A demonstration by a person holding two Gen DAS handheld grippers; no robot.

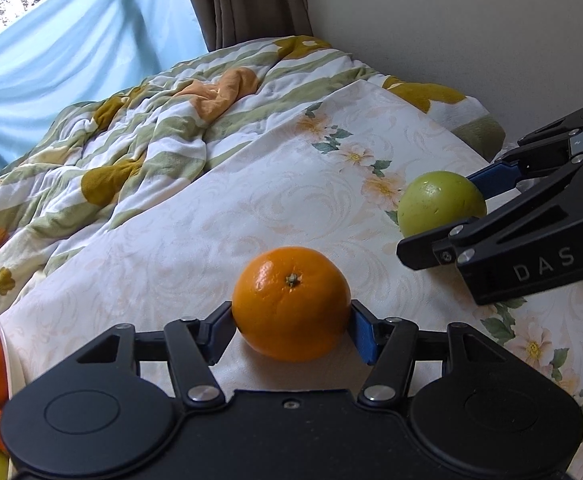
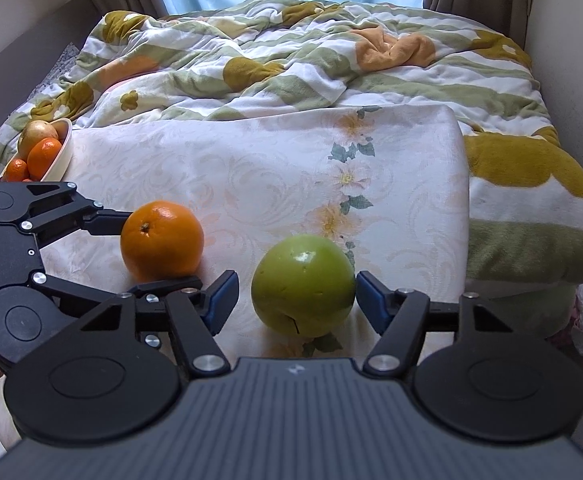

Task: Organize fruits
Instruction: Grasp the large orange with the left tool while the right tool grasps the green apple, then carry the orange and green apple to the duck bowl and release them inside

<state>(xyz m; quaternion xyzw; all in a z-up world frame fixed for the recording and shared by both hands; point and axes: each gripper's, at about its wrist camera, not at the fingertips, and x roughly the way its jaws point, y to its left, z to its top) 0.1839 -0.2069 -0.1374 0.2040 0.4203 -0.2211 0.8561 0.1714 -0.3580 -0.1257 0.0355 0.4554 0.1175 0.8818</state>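
Note:
An orange (image 1: 291,304) sits on the floral white cloth (image 2: 251,160), stem up. My left gripper (image 1: 291,316) is shut on it, with a blue pad pressed against each side. From the right wrist view that gripper (image 2: 163,248) reaches in from the left around the orange (image 2: 162,240). A green apple (image 2: 303,286) rests on the cloth between the jaws of my right gripper (image 2: 297,284). Its right pad touches the apple, but a thin gap shows at the left pad. Seen from the left wrist, the right gripper (image 1: 437,212) straddles the apple (image 1: 441,202).
A cream bowl (image 2: 65,148) holding oranges and a yellowish fruit stands at the cloth's left edge, also at lower left as the bowl (image 1: 1,332). A rumpled green, white and mustard blanket (image 2: 291,60) lies behind. A wall runs along the right, and the curtained window is beyond.

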